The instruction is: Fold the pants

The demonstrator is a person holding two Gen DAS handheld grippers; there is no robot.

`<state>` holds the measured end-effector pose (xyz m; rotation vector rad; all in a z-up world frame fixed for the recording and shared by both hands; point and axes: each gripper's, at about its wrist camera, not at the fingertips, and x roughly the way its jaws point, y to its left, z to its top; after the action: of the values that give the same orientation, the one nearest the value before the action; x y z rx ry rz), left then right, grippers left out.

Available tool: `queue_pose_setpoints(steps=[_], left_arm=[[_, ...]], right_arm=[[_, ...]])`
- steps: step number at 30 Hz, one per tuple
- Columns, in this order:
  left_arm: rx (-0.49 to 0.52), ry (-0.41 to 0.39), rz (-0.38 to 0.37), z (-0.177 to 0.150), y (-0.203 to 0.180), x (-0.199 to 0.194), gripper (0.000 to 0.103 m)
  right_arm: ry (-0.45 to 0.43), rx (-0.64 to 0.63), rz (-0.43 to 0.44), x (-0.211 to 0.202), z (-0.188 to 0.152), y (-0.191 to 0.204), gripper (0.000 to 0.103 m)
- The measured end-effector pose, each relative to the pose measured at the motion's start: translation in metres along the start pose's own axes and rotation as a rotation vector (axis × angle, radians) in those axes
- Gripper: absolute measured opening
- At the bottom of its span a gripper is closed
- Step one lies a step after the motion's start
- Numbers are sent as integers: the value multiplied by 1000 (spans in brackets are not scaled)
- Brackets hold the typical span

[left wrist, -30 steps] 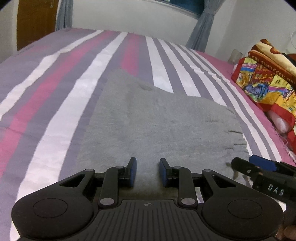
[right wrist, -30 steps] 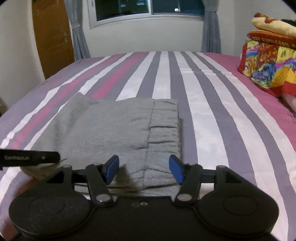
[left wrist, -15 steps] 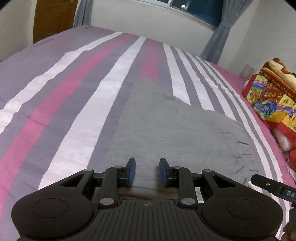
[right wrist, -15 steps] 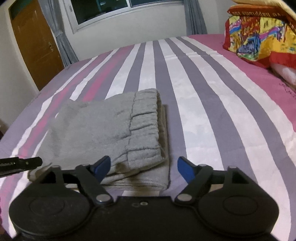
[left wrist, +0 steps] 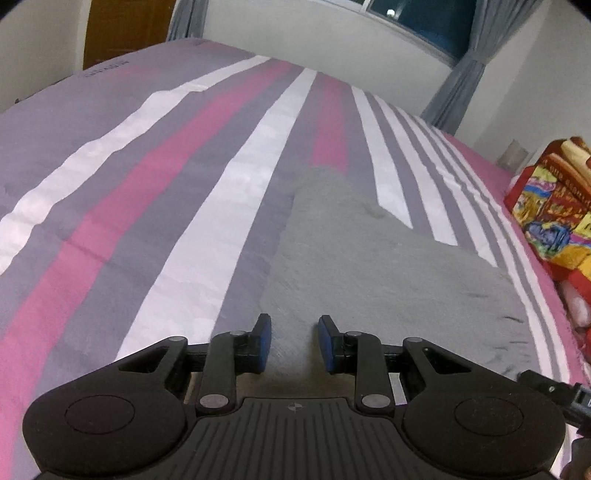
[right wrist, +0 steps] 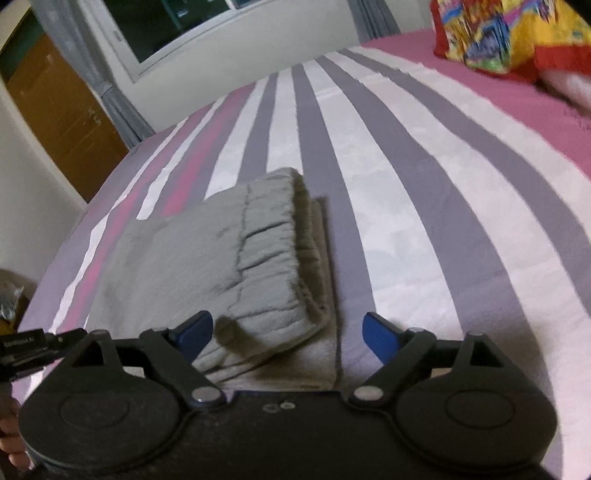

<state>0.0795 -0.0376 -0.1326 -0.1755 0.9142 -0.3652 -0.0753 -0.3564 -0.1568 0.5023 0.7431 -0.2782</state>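
Grey pants (left wrist: pixel 388 273) lie folded into a flat rectangle on the striped bed. In the right wrist view the pants (right wrist: pixel 221 266) show their gathered elastic waistband on top at the right edge. My left gripper (left wrist: pixel 294 341) is open with a narrow gap and empty, held above the near edge of the pants. My right gripper (right wrist: pixel 288 334) is wide open and empty, above the near right corner of the pants. Neither gripper touches the cloth.
The bed sheet (left wrist: pixel 184 206) has pink, white and grey stripes. A colourful folded blanket (left wrist: pixel 554 214) lies at the right edge of the bed, also in the right wrist view (right wrist: pixel 509 33). A wooden door (right wrist: pixel 62 122), window and curtains are behind.
Both grippers have drawn back and risen from the pants. The right gripper's jaws have opened wider. The pants stay folded and still.
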Motion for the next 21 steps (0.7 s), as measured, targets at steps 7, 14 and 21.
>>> queue_pose_setpoints(steps=[7,14,21], left_arm=[[-21,79,-38,6,15,28,59],[-23,94,-121,3,21,45,59],[1,127,-177,7,16,58,58]], right_arm=[[71,93,107,25,2,-17,87],[109,173,187,41,3,-30,84],[119,172,236,49,4,-33,83]])
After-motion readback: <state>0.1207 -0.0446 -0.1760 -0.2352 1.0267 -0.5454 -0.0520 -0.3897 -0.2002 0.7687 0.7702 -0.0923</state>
